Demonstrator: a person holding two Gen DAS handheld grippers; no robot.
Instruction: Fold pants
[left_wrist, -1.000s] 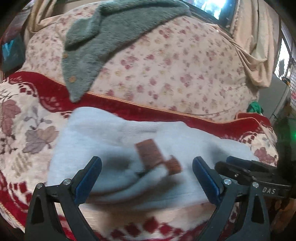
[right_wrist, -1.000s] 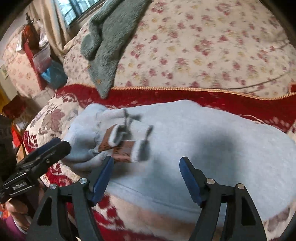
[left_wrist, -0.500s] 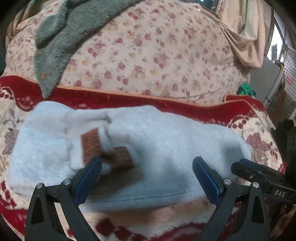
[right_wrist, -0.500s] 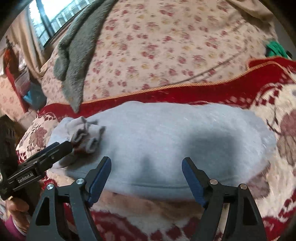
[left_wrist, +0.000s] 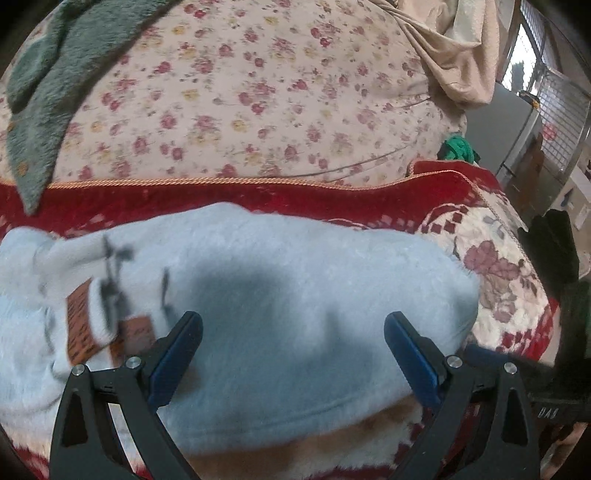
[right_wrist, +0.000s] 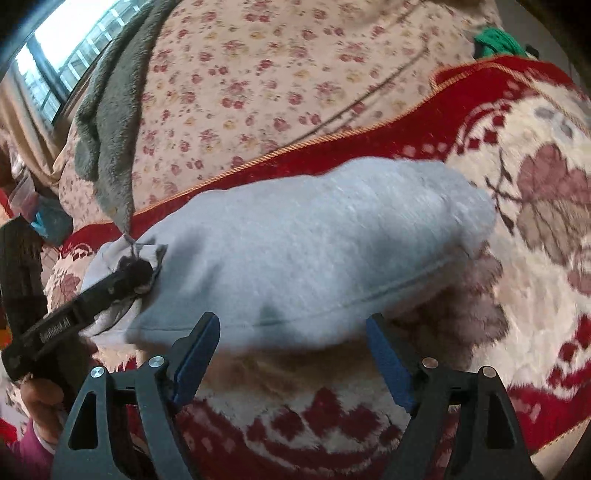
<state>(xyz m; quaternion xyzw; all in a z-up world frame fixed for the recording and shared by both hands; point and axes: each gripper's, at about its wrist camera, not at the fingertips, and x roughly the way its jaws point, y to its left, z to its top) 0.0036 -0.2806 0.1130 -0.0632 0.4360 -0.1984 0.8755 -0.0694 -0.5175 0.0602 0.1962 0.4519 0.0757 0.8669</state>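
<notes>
The light blue fleece pants (left_wrist: 288, 295), already doubled over on the red patterned blanket (right_wrist: 535, 206), are approached by the left gripper (left_wrist: 293, 347) and right gripper (right_wrist: 291, 350), jaws apart and just widened, nothing clamped, presumably to regrip the near hem

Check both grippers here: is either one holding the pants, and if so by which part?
Nothing is held. The left gripper and the right gripper are both open over the light blue pants, with no fabric pinched; the right jaws have just been opening.
</notes>
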